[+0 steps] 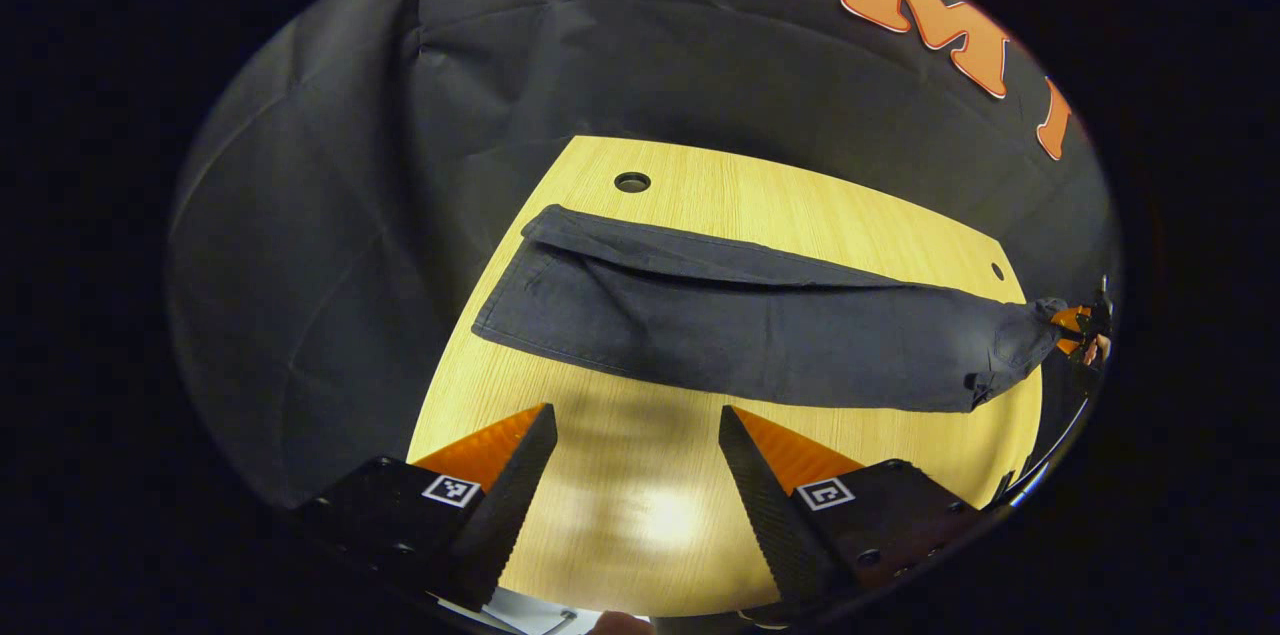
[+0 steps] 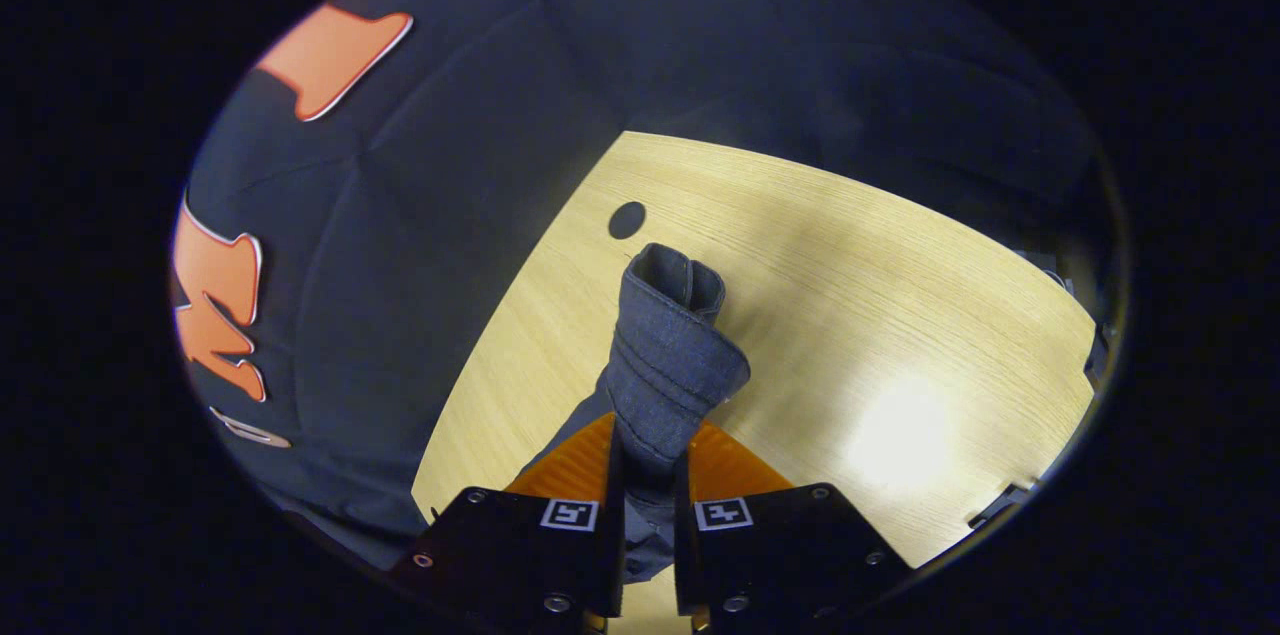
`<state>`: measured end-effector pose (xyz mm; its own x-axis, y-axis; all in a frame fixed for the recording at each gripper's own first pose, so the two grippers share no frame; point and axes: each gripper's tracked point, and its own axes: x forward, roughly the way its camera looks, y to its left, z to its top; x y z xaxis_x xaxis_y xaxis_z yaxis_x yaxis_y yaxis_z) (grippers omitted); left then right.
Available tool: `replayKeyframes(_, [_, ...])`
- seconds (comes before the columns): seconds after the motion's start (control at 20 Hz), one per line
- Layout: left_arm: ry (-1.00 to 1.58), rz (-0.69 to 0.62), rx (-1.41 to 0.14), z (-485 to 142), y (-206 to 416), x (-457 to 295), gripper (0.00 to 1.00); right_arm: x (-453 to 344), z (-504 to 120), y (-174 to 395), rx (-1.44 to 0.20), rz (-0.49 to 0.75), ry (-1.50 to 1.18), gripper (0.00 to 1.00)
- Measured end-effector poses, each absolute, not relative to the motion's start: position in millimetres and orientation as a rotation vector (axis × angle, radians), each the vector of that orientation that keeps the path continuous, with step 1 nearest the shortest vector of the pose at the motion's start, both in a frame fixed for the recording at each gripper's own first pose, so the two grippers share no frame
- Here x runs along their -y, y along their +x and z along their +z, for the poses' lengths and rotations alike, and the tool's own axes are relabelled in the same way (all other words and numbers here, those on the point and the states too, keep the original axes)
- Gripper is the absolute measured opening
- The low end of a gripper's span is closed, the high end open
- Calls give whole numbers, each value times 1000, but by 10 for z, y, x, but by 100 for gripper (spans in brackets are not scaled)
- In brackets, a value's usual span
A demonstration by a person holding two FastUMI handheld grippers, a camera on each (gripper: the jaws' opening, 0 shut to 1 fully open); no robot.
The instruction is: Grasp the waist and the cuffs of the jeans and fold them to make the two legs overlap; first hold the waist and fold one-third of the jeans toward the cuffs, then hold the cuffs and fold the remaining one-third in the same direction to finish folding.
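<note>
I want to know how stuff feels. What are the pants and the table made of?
The jeans look like dark blue-grey denim: a matte woven cloth with stitched seams, soft enough to bunch in the right gripper. The table looks like pale wood or a wood-look laminate: fine straight grain lines and a smooth surface that reflects the lamp.

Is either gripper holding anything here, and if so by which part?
The right gripper is shut on the jeans, pinching a bunched end of them; which end is unclear. The left gripper is open above the table, holding nothing.
</note>
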<state>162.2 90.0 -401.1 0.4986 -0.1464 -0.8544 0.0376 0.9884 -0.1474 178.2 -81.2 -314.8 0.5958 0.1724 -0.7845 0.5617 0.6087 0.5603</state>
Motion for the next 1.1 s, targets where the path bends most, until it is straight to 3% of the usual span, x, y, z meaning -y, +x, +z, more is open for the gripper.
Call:
replayKeyframes(0.75, [-125,-143,-1056,-4070,1613,-900,99,-406,-2434,1672,-868,-25,835,21])
replayKeyframes(0.8, [-123,-145,-1055,-4067,1610,-904,99,-534,-2401,1664,-870,3,816,16])
replayKeyframes(0.85, [-123,-146,-1054,-4062,1619,-903,99,-659,-2375,1645,-875,16,796,21])
replayKeyframes(1.1, [-120,-155,-1049,-4083,1603,-893,99,-1309,-2427,1582,-924,88,709,21])
